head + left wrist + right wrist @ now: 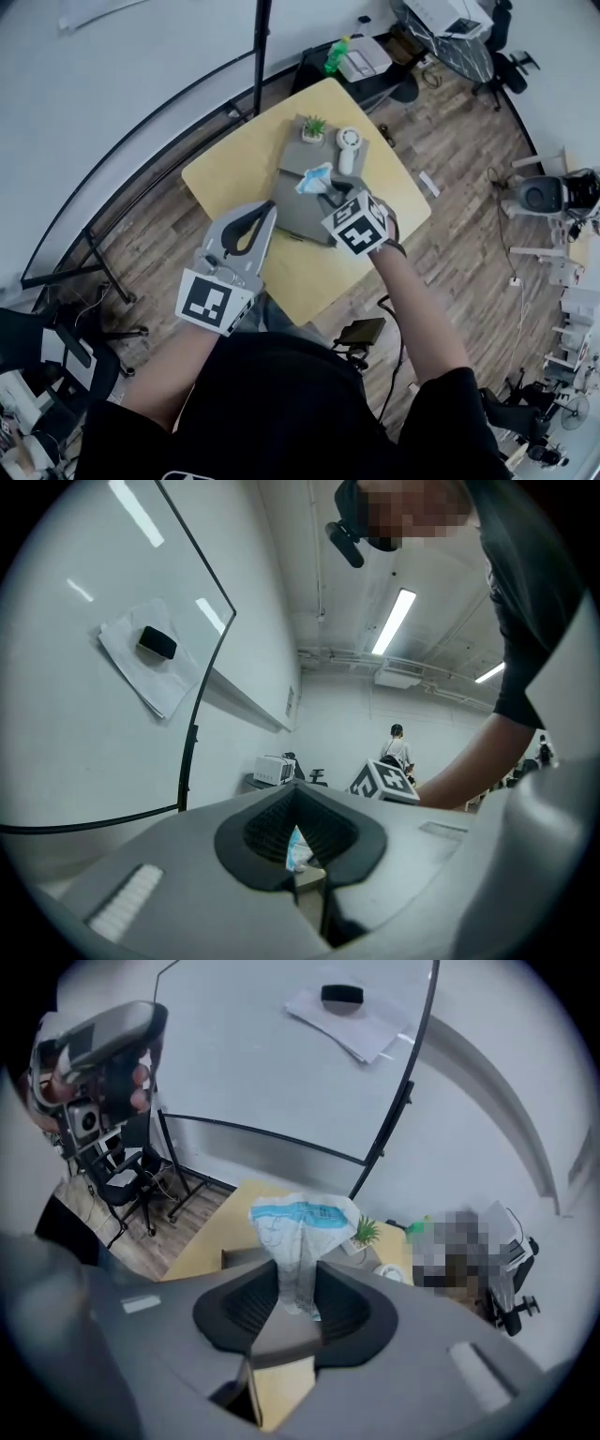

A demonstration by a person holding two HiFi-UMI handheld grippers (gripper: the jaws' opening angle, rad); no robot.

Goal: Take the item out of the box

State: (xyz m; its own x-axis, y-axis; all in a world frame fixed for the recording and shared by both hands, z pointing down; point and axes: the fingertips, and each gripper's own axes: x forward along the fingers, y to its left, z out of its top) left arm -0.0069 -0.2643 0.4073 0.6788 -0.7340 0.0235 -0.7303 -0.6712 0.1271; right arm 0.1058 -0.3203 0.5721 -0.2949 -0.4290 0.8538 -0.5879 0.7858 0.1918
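Closest in: black shirt (281,403) filling the bottom of the head view. Just past that, left gripper (269,212) hanging over the near-left part of the yellow desk (234,178), jaws pressed together with nothing in them. Only a peek through its pad opening at the packet further off.

Over on the right, right gripper (298,1265) reaching in above the grey box (298,214) in the middle of the desk. Jaws pinching the lower end of a white-and-blue packet (314,178), so not fully together, just clamped on that thin bit. Rest of the packet sticking up from between the pads, crumpled at the grip and fanning out at the top. Hovering over the near half of the box; can't tell if totally clear of it or not.

At the far end, on the grey surface: small potted plant (314,128), and a white round gadget (349,141) just to the right of it. Further back, off the desk, green bottle (335,54) on a dark table.
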